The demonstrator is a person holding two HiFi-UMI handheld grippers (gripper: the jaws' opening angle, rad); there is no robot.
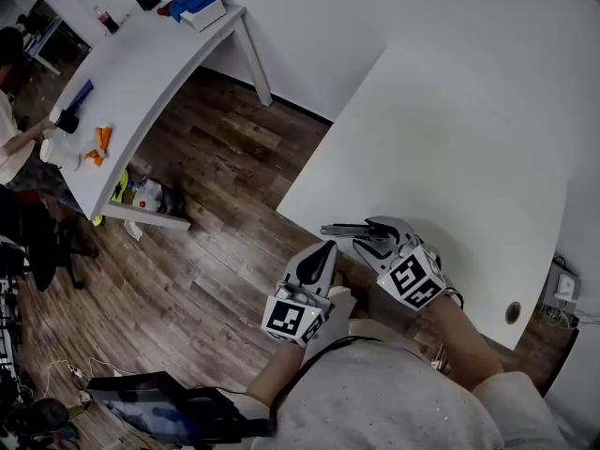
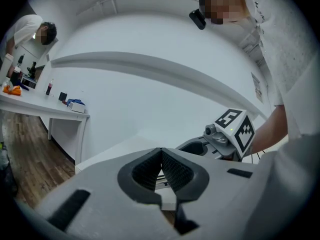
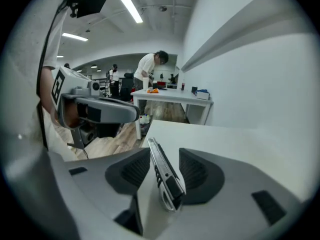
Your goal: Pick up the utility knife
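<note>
The utility knife (image 3: 164, 171), slim and silver-grey with a dark slider, lies between the two pads of my right gripper (image 3: 164, 153), with a gap on each side. That gripper is open and neither pad presses the knife. In the head view the utility knife (image 1: 342, 229) rests at the near left edge of the white table (image 1: 450, 139), sticking out leftward from my right gripper (image 1: 367, 236). My left gripper (image 1: 323, 249) hangs just off the table edge over the floor, close beside the right one. Its jaws (image 2: 161, 156) meet at the tips, shut on nothing.
A second white table (image 1: 141, 73) stands across the wooden floor (image 1: 225, 186) at upper left, with small objects on it and a person (image 1: 14, 129) beside it. A cable hole (image 1: 513, 312) marks my table's near right corner. Bags and cables lie on the floor at left.
</note>
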